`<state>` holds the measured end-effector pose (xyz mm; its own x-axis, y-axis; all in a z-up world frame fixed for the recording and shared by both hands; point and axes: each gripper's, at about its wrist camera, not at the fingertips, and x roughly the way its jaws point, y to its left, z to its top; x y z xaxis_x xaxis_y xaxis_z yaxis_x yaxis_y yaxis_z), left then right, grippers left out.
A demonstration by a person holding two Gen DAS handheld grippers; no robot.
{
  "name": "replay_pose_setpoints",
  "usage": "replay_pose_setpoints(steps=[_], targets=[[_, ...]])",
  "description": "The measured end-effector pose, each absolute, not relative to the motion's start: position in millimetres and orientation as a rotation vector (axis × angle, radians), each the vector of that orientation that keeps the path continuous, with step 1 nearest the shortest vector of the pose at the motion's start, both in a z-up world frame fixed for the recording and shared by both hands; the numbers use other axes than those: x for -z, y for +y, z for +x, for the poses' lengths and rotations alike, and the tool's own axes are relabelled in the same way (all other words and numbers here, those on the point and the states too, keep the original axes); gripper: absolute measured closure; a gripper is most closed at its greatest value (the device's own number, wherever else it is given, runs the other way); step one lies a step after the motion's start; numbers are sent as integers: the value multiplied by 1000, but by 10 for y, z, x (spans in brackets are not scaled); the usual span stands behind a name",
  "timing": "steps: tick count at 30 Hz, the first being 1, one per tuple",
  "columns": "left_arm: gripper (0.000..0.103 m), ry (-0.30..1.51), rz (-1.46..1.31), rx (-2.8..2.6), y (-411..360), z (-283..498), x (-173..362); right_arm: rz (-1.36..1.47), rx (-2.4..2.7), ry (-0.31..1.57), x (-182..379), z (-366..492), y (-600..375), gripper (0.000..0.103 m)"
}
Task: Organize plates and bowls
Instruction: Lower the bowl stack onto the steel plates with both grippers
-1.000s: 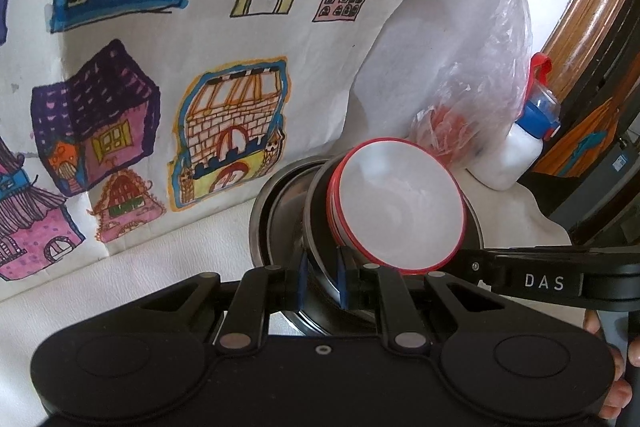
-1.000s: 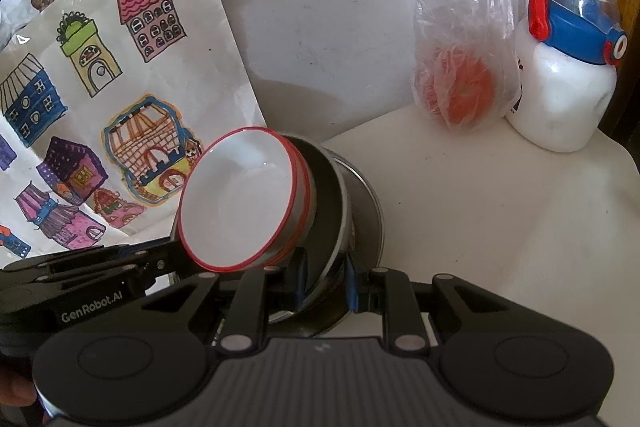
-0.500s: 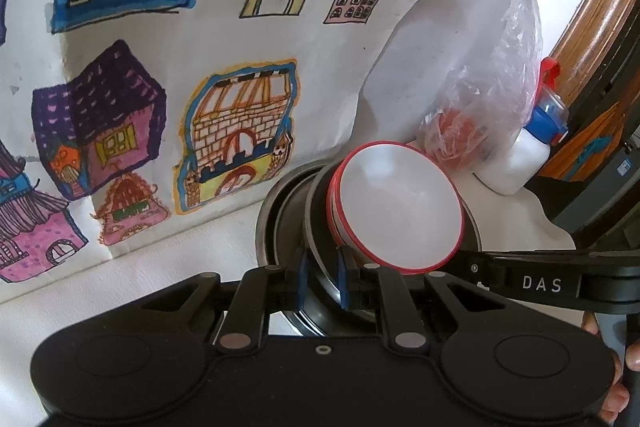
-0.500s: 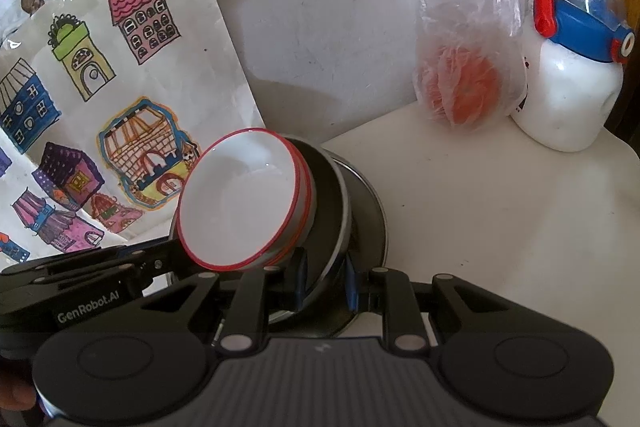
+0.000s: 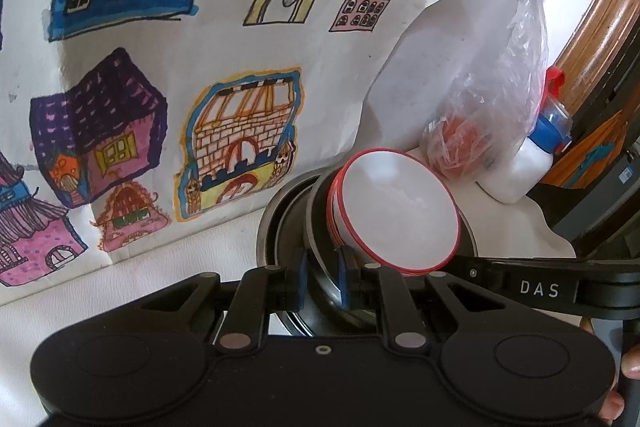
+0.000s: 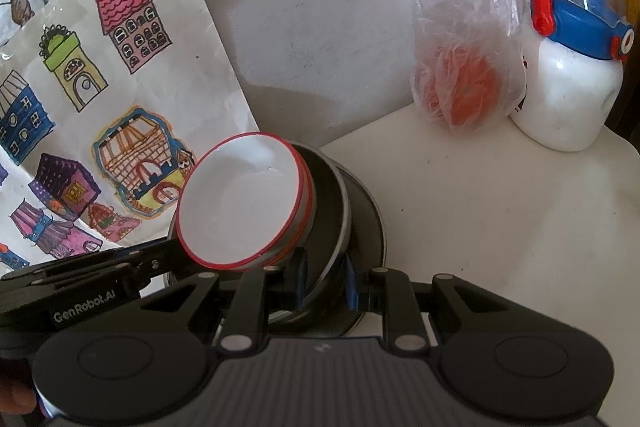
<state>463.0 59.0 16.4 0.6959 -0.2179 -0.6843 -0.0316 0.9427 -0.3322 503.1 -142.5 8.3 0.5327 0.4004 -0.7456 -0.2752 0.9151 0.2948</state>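
Note:
A stack of steel plates carries nested white bowls with red rims. The stack is tilted and held off the white table between both grippers. My left gripper is shut on the plates' rim on one side. My right gripper is shut on the rim on the opposite side. Each gripper shows as a black arm in the other's view.
A children's drawing of houses leans on the wall behind. A clear plastic bag with orange contents and a white bottle with a blue and red lid stand at the back right on the white table.
The held stack and both grippers have shifted slightly towards the wall and drawing. Both grips are unchanged.

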Motion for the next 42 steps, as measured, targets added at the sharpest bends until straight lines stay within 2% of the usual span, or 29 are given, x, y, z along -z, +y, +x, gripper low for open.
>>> replay_pose_setpoints(steps=[42], targets=[[86, 785, -351, 83, 575, 4591, -179, 90, -394, 815, -105, 4917, -1448, 80]])
